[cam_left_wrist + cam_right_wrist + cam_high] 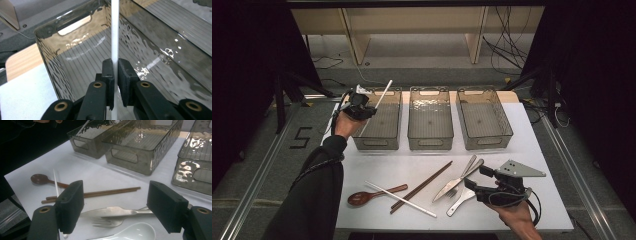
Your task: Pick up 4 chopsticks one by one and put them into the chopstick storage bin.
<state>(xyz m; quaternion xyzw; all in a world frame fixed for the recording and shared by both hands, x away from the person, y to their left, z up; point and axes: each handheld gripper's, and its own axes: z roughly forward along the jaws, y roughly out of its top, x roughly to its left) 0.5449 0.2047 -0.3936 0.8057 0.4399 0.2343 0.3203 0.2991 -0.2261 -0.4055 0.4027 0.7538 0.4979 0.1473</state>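
My left gripper (369, 109) is shut on a white chopstick (384, 92) that slants up over the near-left corner of the left clear bin (379, 134). In the left gripper view the chopstick (115, 30) stands upright between the closed jaws of the gripper (116, 72), with the bin's ribbed floor (82, 60) behind it. My right gripper (476, 177) stands open low over a knife (454, 184), a fork (467, 167) and a white spoon (459, 202). In the right gripper view the gripper (117, 203) has nothing between its jaws, and the knife (117, 211), fork (105, 222) and spoon (132, 232) lie below.
A second white chopstick (402, 199), a wooden spoon (372, 195) and a pair of brown chopsticks (422, 186) lie on the white tabletop (512, 155). A middle bin (430, 135) and a right bin (484, 135) stand beside the left one. Cables run on the floor beyond.
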